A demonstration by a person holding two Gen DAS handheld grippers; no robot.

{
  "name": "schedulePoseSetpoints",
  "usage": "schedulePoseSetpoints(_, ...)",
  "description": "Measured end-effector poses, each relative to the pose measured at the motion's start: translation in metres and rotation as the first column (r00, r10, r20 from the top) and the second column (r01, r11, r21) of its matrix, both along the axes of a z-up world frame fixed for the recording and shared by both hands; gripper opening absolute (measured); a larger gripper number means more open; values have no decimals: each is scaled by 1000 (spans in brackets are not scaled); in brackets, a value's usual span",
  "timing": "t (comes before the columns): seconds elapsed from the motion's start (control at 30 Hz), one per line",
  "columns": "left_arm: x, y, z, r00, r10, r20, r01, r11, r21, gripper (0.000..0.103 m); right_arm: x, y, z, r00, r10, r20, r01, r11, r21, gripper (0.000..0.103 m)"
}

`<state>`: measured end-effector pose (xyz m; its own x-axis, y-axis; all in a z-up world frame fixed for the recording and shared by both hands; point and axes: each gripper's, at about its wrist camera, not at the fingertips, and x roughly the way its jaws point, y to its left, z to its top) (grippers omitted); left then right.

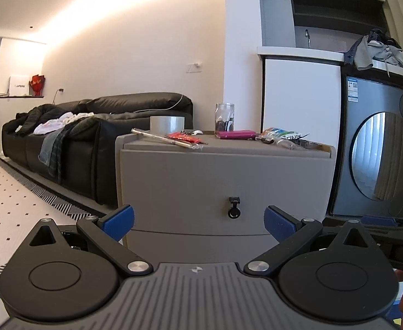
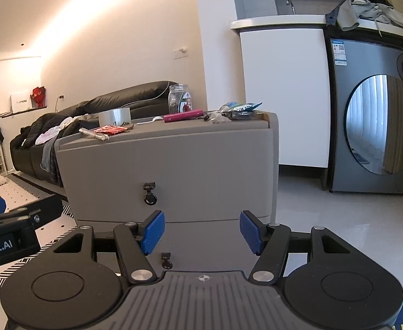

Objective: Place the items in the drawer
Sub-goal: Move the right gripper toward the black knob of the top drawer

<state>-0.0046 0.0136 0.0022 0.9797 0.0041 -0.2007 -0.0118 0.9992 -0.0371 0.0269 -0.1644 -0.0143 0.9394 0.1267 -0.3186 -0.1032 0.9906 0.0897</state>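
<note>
Facing a grey drawer cabinet (image 1: 226, 176) head-on, the left gripper (image 1: 198, 222) is held low and level at the bottom of its frame, its blue pads spread wide with nothing between them, bracketing the upper drawer's black ring pull (image 1: 234, 207). The right gripper (image 2: 201, 232) sits level at bottom centre of its own view, likewise spread and empty, its pads over the seam between the upper and lower drawer fronts, both shut. Items lie on the cabinet top in mid-frame: a roll of grey tape (image 1: 167, 124), a glass jar (image 1: 224, 118), a magenta case (image 1: 236, 134), a red packet (image 1: 185, 138), a long clear-wrapped stick (image 1: 164, 139) and crinkled plastic packets (image 1: 285, 136) whose print is too small to read. A second ring pull (image 2: 166, 261) on the lower drawer is partly cut off by the right gripper's body. A black sofa (image 1: 91, 137) and a washing machine (image 1: 377, 148) flank the cabinet.
</note>
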Motion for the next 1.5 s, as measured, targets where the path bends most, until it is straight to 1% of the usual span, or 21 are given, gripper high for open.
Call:
schedulePoseSetpoints(0.17,-2,4,1,999,-10,46,9,1000,18,103,5,3,-2,1000,8,13,-9,1000,19,64)
schedulePoseSetpoints(0.3,-2,9,1,998,0,62,-2,999,36,103,10,10,-5,1000,22,16,-22,1000,20,64)
schedulePoseSetpoints(0.47,-4,15,-3,998,-21,58,21,1000,-5,103,18,14,-7,999,25,28,-27,999,39,63)
schedulePoseSetpoints(0.7,-5,19,-8,997,-15,78,14,1000,20,103,31,21,-7,998,43,46,-45,998,51,63)
schedulePoseSetpoints(0.77,-3,20,-9,997,-7,80,5,1000,28,103,35,24,-8,997,51,53,-54,997,51,61)
schedulePoseSetpoints(1.03,-2,34,-11,996,18,86,-20,1000,20,103,49,42,-11,993,86,76,-89,995,41,58)
schedulePoseSetpoints(1.23,1,42,-15,997,25,76,-26,1000,6,103,61,56,-16,992,91,90,-93,995,18,58)
schedulePoseSetpoints(1.33,1,44,-17,997,21,75,-20,1000,-2,103,66,61,-19,992,90,88,-91,996,9,55)
schedulePoseSetpoints(1.5,4,49,-21,997,19,69,-19,1000,-11,103,73,69,-25,993,86,83,-86,996,-6,55)
